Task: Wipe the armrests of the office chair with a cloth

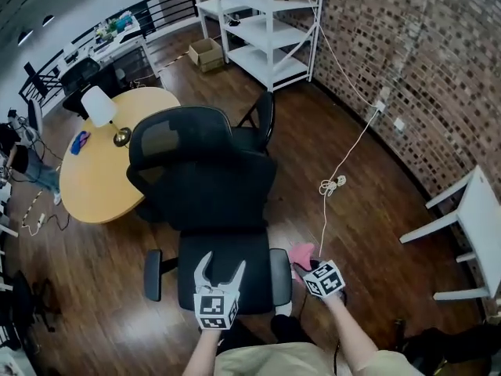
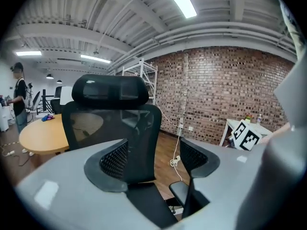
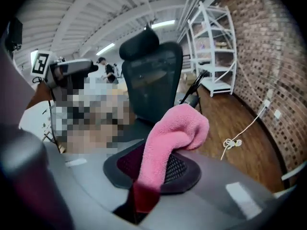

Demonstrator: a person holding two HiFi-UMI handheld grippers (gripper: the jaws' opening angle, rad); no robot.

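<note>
The chair (image 1: 211, 186) faced the person, its seat just ahead of both grippers. The right gripper (image 3: 158, 166) was clamped on a pink cloth (image 3: 175, 135), whose free end flopped forward over the jaws. In the head view the cloth sat just beside the front end of the right armrest (image 1: 280, 276); whether it touched the pad I could not tell. The left gripper (image 2: 156, 157) had its jaws wide apart with nothing between them. It hovered over the seat's front edge, between the two armrests and apart from the left armrest (image 1: 153, 274). By my reading, wiping had hardly begun, if at all. The cloth was in hand and close to the right armrest, no stroke along either pad was evident, and both armrests were left to wipe.
</note>
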